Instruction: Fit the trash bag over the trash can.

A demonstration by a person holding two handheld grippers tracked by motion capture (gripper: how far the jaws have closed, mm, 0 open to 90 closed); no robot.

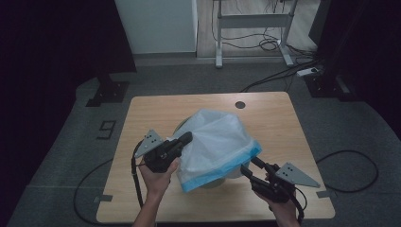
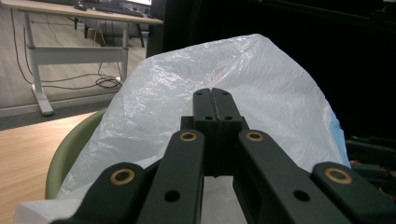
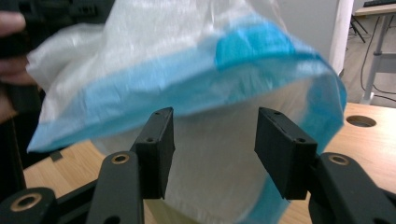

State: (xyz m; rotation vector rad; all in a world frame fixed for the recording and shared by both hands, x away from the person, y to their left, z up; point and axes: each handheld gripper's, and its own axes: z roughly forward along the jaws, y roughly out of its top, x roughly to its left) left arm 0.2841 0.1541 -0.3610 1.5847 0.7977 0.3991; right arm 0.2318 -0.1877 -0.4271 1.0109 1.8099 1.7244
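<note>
One white plastic bag point(image 1: 215, 142) with a blue band along its open edge sits draped over a pale green bin point(image 2: 70, 149) near the middle of the wooden counter point(image 1: 279, 118), and it hides most of the bin beneath it. In the high view the blue edge runs along the bag's near side, slanting from low at the left to higher at the right. The left claw point(image 1: 185, 138) reaches in at the bag's left side, and the left gripper view shows its two black jaws clenched tight together against the crinkled plastic; whether a fold of the bag is pinched between them I cannot tell. The right claw point(image 1: 247, 166) comes up at the bag's near right corner, just below the blue band. In the right gripper view its jaws stand apart, released, with the bag's blue edge point(image 3: 187, 88) hanging just beyond and above them and nothing pressed between the pads. A round hole point(image 1: 240, 104) is cut in the counter's far side, behind the bag. Cables point(image 1: 350, 156) trail over the grey floor around the counter.
</note>
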